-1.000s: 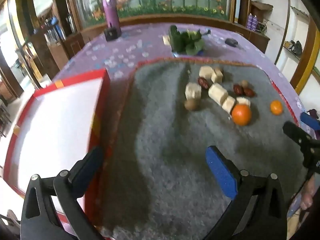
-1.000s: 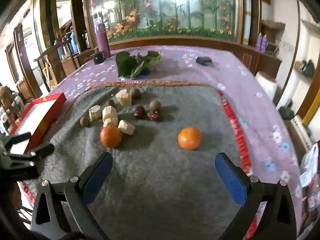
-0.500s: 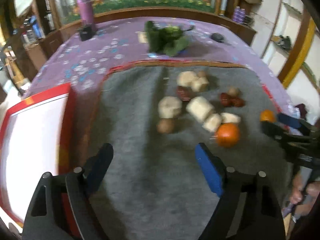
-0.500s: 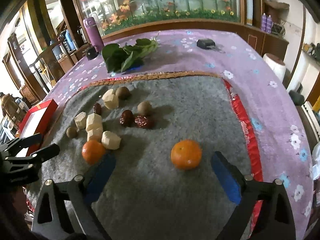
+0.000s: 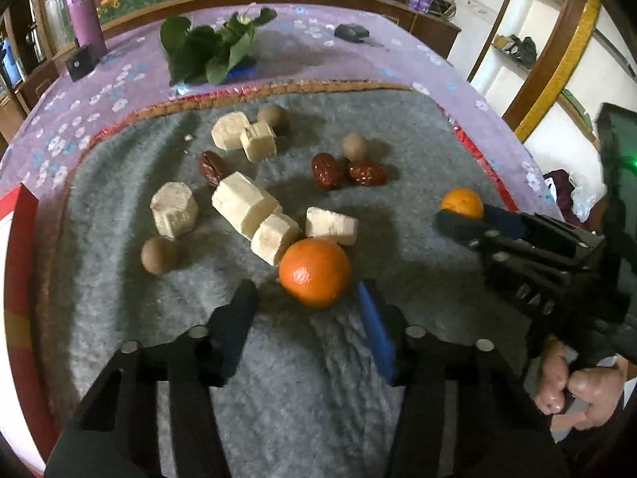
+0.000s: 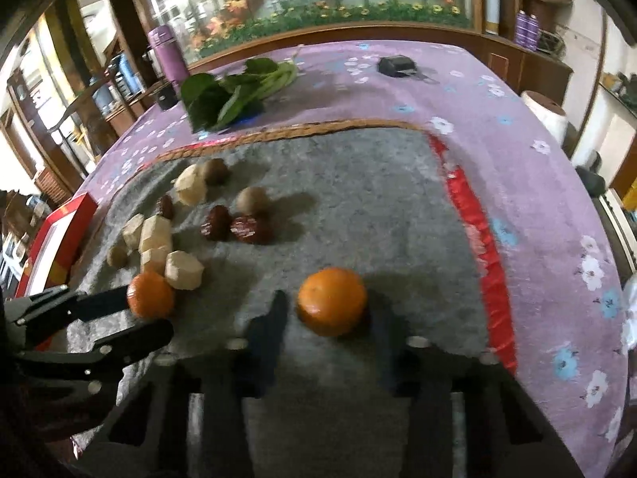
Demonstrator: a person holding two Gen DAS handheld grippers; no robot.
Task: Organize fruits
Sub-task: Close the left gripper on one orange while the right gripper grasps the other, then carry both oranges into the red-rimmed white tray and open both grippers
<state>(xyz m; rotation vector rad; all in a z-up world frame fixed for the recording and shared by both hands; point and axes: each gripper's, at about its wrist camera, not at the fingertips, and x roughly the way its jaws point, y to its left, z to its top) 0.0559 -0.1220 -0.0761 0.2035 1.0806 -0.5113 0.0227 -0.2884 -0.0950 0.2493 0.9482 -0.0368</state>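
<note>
On a grey mat (image 5: pixel 358 378) lie two oranges, several pale sugarcane chunks (image 5: pixel 245 204), red dates (image 5: pixel 326 170) and brown longans (image 5: pixel 158 255). My left gripper (image 5: pixel 308 310) is open, its fingers either side of the near orange (image 5: pixel 315 272), apart from it. My right gripper (image 6: pixel 328 322) is open, its fingers flanking the other orange (image 6: pixel 332 302). In the left wrist view the right gripper (image 5: pixel 469 219) sits at the far orange (image 5: pixel 462 203). In the right wrist view the left gripper (image 6: pixel 131 314) is at the left orange (image 6: pixel 150 294).
A red box with a white inside (image 5: pixel 16 279) stands at the mat's left edge. Green leafy vegetables (image 5: pixel 211 47), a purple bottle (image 5: pixel 83 20) and a small black object (image 5: pixel 352 32) sit farther back on the purple flowered tablecloth (image 6: pixel 517 151).
Both grippers moved forward and down to their oranges and narrowed their opening. The left gripper swung right, away from the red box.
</note>
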